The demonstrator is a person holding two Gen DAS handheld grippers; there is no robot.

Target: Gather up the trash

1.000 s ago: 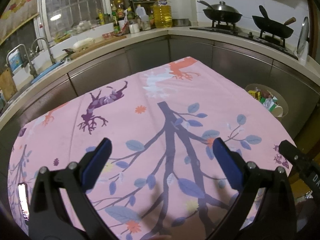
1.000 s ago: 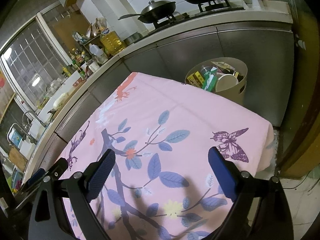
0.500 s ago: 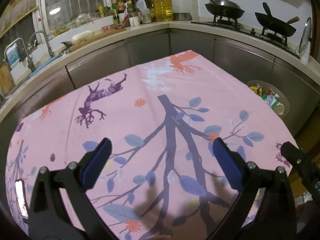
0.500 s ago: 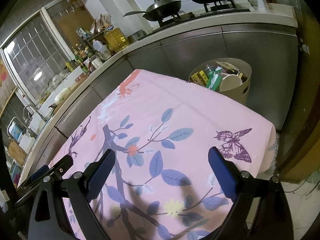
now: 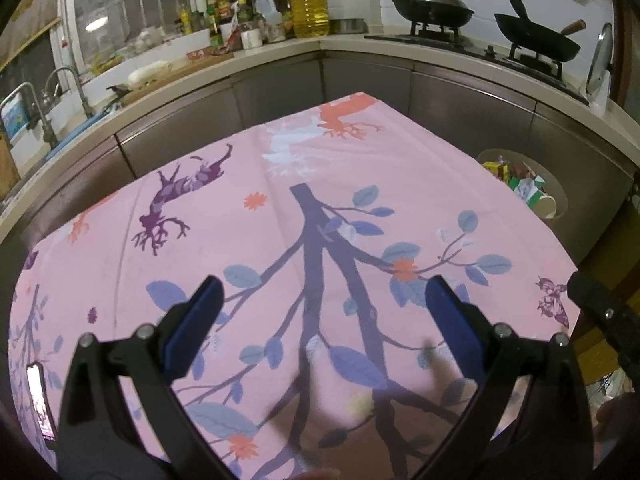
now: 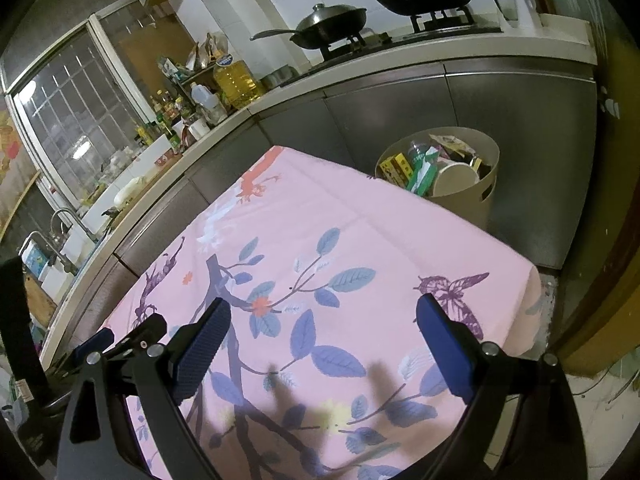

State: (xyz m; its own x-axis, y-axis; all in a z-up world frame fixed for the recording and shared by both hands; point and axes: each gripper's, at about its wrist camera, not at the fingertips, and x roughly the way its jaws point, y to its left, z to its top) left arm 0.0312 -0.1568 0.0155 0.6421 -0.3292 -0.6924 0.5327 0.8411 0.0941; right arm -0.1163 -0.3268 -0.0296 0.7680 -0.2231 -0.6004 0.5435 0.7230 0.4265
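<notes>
Over the pink tablecloth (image 5: 360,184) I hold both tools low and level; the left gripper (image 5: 320,320) is released, jaws spread wide with nothing between them, and the right gripper (image 6: 320,336) is the same, wide apart and empty. I see no loose trash on the cloth in either view. What trash I can see sits in the round bin (image 6: 486,196) on the floor just off the table's far right corner, against the steel cabinets: cartons (image 6: 400,168), a green packet and a white cup (image 6: 456,180) piled near its rim. A phone (image 5: 40,404) lies at the table's near left edge, but that looks like no rubbish to me.

My judgement is that collecting is done or nearly so, and the step in hand is a last sweep. To do it well I would pan slowly along each table edge, keep the jaws wide, and leave the phone alone.

The bin stands upright, mouth up, its long axis vertical. The cartons inside lean on end, tilted toward the cabinets.
</notes>
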